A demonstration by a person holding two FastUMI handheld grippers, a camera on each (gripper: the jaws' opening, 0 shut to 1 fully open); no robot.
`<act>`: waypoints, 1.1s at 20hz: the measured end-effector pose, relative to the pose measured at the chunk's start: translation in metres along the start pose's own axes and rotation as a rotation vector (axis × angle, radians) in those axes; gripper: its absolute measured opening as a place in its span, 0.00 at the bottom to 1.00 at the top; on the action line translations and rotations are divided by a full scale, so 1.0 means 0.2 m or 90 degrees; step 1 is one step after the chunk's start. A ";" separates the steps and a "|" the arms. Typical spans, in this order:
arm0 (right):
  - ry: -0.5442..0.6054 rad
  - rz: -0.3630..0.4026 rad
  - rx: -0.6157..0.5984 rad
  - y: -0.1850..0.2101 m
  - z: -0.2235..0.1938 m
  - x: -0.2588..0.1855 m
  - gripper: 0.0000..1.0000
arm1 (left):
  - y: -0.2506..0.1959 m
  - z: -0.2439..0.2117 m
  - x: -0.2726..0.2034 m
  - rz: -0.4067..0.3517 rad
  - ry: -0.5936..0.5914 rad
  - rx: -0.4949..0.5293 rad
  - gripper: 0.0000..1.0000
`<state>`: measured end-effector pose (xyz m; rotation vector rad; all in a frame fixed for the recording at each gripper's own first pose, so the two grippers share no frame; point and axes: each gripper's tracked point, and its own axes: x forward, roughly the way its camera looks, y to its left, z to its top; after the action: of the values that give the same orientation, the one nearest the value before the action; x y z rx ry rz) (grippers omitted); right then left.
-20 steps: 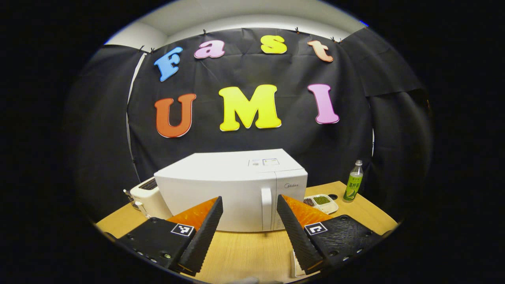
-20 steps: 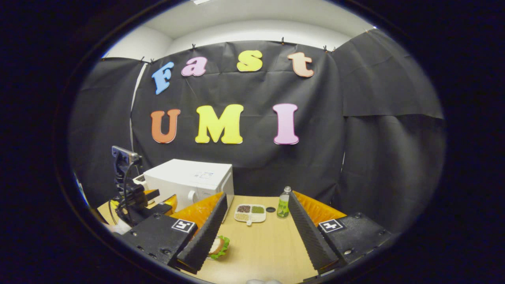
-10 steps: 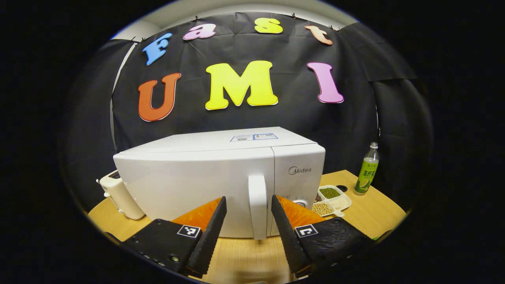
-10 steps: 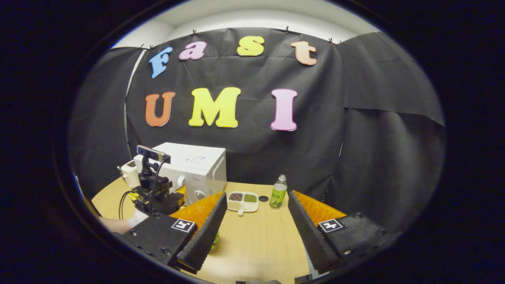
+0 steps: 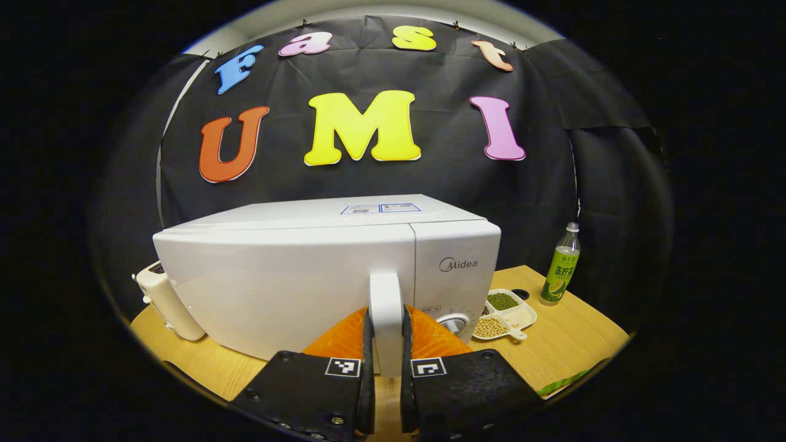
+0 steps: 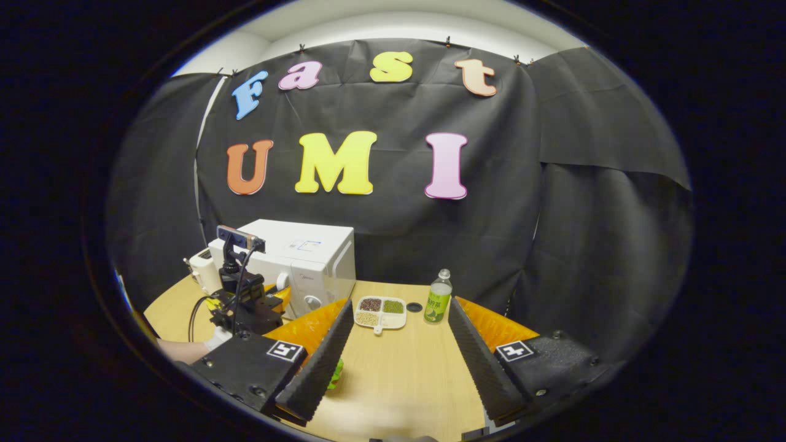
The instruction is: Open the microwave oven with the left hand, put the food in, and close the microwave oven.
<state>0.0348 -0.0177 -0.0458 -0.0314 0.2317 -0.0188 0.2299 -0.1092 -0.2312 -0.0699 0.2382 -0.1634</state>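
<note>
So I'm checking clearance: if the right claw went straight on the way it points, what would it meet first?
Probably the divided dish of beans, with the green bottle slightly right; depth is unclear. The right claw is open over bare table.

- Left gripper view sits right up against the microwave [image 5: 319, 276] front, facing its door.
- Right gripper view hangs farther back over the table [image 6: 405, 374], facing the wall.
- Both catch the microwave, tray [image 6: 381, 312], bottle [image 6: 438, 298].

Wooden table [image 6: 405, 374] with microwave [image 5: 295, 276], toaster [image 5: 166, 301], bean tray [image 6: 381, 312], bottle [image 6: 438, 298].
</note>
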 end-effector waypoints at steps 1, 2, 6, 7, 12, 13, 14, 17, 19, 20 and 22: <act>-0.001 0.001 0.000 0.00 0.00 0.00 0.99 | 0.00 -0.01 0.01 -0.002 0.003 -0.002 0.13; -0.003 0.003 0.000 0.01 0.01 0.00 0.99 | 0.00 -0.01 0.01 -0.004 0.008 -0.007 0.13; -0.016 0.011 0.001 0.03 0.03 -0.02 0.99 | 0.00 -0.04 -0.08 -0.004 0.030 -0.028 0.13; -0.021 0.010 -0.004 0.03 0.04 -0.01 0.99 | 0.01 -0.06 -0.14 -0.010 0.026 -0.030 0.13; -0.021 0.039 -0.014 0.13 0.01 -0.02 0.99 | 0.09 -0.13 -0.46 -0.028 0.027 -0.033 0.13; -0.021 0.046 -0.014 0.16 0.00 -0.02 0.99 | 0.12 -0.14 -0.51 -0.027 0.029 -0.029 0.13; -0.022 0.056 -0.016 0.18 0.00 -0.02 0.99 | 0.14 -0.15 -0.56 -0.021 0.032 -0.020 0.13; -0.026 0.078 -0.026 0.27 -0.01 -0.04 0.99 | 0.24 -0.19 -0.68 0.014 0.035 -0.008 0.22; -0.028 0.092 -0.032 0.32 -0.02 -0.06 0.99 | 0.30 -0.25 -0.73 0.033 0.056 -0.011 0.35; -0.027 0.098 -0.034 0.34 -0.03 -0.07 0.92 | 0.30 -0.25 -0.76 0.026 0.059 -0.013 0.38; -0.026 0.107 -0.039 0.37 -0.04 -0.09 0.92 | 0.35 -0.23 -0.81 0.028 0.054 -0.003 0.40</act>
<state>0.0158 0.0562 -0.0523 -0.0732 0.1941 0.1568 0.0737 -0.0161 -0.2456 -0.0631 0.3238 -0.1215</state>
